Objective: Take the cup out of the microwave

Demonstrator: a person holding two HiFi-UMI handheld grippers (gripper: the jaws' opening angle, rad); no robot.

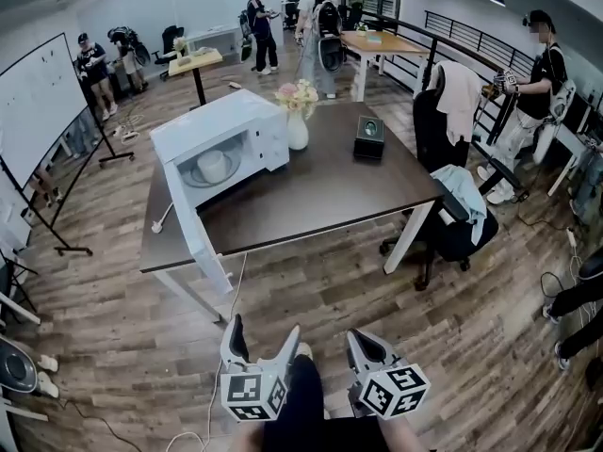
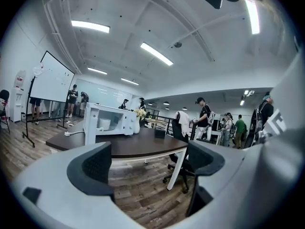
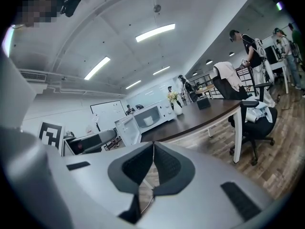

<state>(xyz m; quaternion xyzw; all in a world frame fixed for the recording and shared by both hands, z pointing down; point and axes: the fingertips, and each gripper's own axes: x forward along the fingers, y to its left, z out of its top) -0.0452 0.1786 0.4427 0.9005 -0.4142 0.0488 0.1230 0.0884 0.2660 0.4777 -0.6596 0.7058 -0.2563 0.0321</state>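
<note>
Both tongs are held low over the wood floor, short of the table and touching nothing. Left tongs [image 2: 148, 162]: jaws wide apart, with only floor and the table's near edge showing between them. Right tongs [image 3: 153, 162]: jaws pressed together with the tips meeting, nothing clamped. In the head view the two sit side by side, close but apart. A dark-topped table [image 1: 325, 191] on white legs stands ahead of both tongs. A white microwave [image 1: 231, 119] sits on its far-left part, ahead and left of the left tongs. Its door [image 1: 193, 224] is swung fully open toward the tongs, reaching past the table's near edge. The white cup [image 1: 213, 165] rests inside the cavity on the turntable plate, well apart from either tongs. A white vase with pale flowers [image 1: 297, 128] stands just right of the microwave; whether they touch, cannot tell. A small black box [image 1: 368, 137] lies further right on the table, ahead of the right tongs. A black office chair [image 1: 450, 222] with pale cloth draped on it stands at the table's right end, ahead-right of the right tongs. Several people stand beyond the table.
</note>
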